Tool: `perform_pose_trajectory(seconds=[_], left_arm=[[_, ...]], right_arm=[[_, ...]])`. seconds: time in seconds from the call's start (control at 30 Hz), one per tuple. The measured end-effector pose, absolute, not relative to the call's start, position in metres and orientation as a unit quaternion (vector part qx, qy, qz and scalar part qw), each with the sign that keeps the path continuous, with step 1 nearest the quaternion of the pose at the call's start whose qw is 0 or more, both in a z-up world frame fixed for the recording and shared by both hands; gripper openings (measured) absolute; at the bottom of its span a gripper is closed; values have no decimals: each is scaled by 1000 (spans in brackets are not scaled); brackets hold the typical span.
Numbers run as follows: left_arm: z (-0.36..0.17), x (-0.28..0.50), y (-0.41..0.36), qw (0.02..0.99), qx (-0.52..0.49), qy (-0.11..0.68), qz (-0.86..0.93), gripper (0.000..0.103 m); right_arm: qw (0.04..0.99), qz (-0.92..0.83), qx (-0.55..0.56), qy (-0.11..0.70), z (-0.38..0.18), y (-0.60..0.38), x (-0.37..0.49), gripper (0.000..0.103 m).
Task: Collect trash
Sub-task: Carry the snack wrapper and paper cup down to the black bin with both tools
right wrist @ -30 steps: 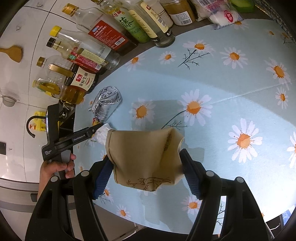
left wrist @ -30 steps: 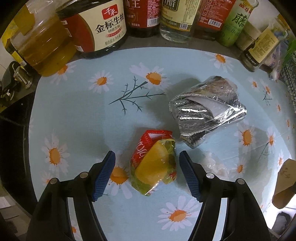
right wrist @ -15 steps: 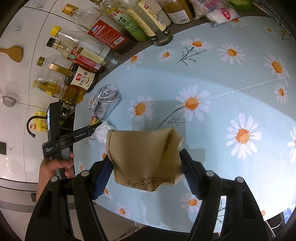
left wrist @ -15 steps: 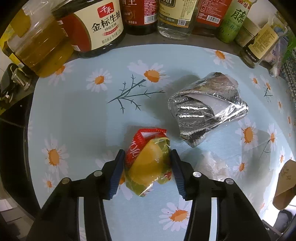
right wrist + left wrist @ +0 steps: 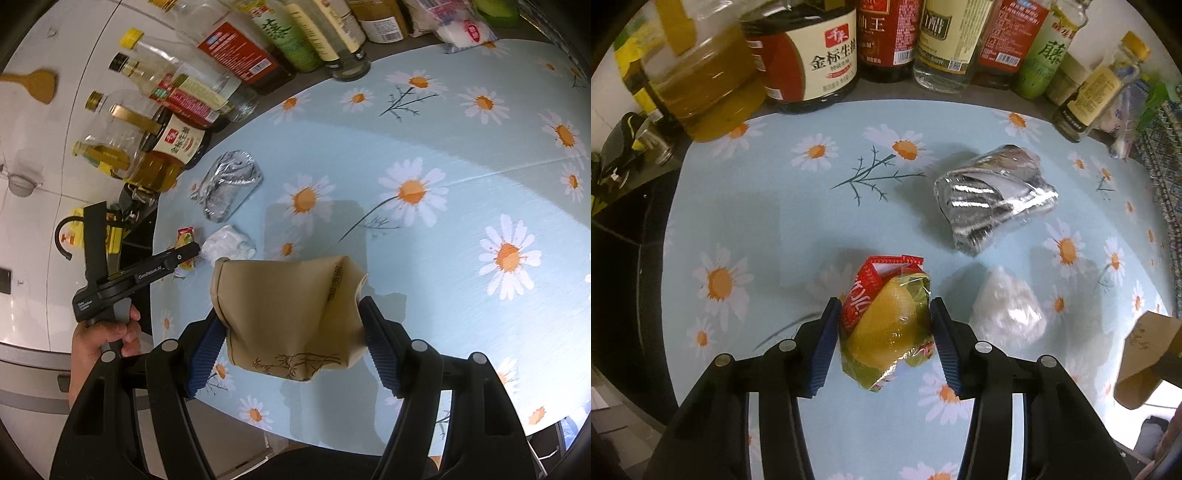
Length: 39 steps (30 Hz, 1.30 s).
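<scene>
Your left gripper [image 5: 884,332] is clamping a crumpled snack wrapper [image 5: 886,325], blue pads pressing both its sides; the jaws have just been closing onto it. The wrapper is showing a red strip with white lettering I cannot read, over yellow and green film, and it is sitting low over the daisy-print tablecloth [image 5: 768,229].

Your right gripper [image 5: 291,343] is gripping a tan paper bag [image 5: 288,310] at a fairly wide spread, pads against its two sides. The bag is carrying a brown bamboo sketch near its lower edge and a column of small print on one fold, too small to read.

Just beside the wrapper, to its right, a wad of white tissue [image 5: 1008,306] is lying on the cloth. Further on, a crushed silver foil pack [image 5: 993,195] is lying apart from both.

Beyond the cloth's far edge, bottles are standing in a row: a cooking-oil jug [image 5: 701,85], a dark soy sauce bottle [image 5: 812,55] with a red "千禾" mark and "金标生抽" on its label, a red-labelled bottle [image 5: 886,33] reading "王", and a green-labelled bottle [image 5: 1049,51] reading "藤".
</scene>
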State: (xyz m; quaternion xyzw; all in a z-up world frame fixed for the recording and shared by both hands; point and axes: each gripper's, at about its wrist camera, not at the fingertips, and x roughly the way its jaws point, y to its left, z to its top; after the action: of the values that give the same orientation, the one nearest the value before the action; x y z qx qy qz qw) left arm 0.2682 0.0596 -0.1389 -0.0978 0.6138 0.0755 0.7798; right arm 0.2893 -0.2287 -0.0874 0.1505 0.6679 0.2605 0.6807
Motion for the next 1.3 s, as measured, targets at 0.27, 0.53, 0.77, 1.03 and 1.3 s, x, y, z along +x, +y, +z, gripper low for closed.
perform_pose_trajectory(seconds=[0.27,0.53,0.77,1.03,1.3], left_arm=[[-113,219,56,797,-112,590,59,47],[-97,171,50,810,-127,570,44,47],[-89,125,50,818,-141,556,32,47],[-82,76,53,826,-159,541,18,47],[-91,34,57,820,-178,543,7,47]], right_arm=[[683,272,132,665,-80,-208,268,71],[683,283,116,663,-73,-186,238,71],[683,290,103,662,-68,-167,209,71],[683,296,91,662,-62,-148,171,71],[672,292,77,677,-73,-135,133,71]])
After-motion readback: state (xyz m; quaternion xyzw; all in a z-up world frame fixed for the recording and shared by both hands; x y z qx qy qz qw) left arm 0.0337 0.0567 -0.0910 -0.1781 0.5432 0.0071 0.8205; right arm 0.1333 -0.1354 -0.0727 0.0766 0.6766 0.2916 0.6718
